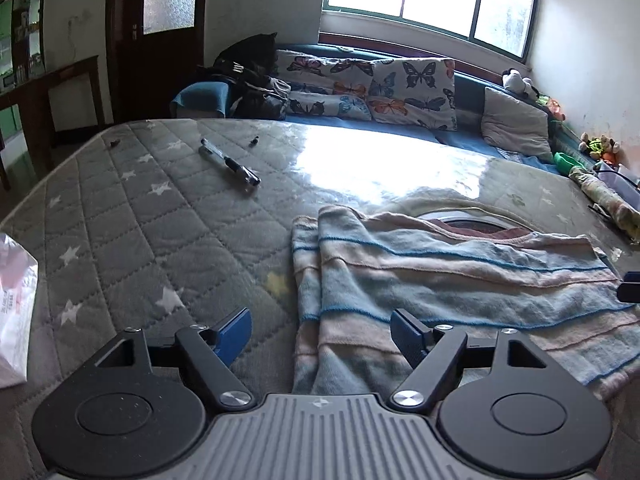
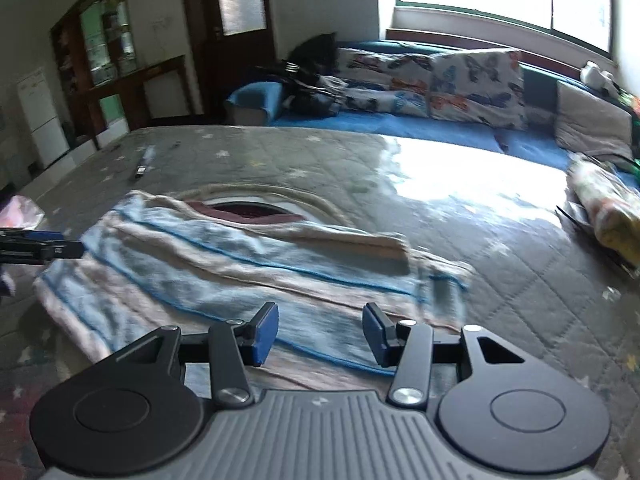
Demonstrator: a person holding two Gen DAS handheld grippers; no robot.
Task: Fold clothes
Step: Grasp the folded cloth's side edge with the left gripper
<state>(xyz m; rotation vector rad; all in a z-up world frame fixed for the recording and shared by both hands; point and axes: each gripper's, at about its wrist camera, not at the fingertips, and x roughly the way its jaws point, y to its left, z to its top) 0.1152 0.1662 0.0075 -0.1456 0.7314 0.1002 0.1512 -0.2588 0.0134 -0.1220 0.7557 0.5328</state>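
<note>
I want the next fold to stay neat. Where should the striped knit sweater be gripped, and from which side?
Judging by its pose, the blue and pink striped knit sweater lies flat across the grey quilted mattress, collar on the far side. Grip the near hem's two corners, coming in low from the near side: left tool and right tool hang open there.

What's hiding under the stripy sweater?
The stripy sweater lies on the grey star quilt. At its far edge something round and pale with a dark red middle peeks out. The sweater covers the rest, so I cannot tell what it is.
</note>
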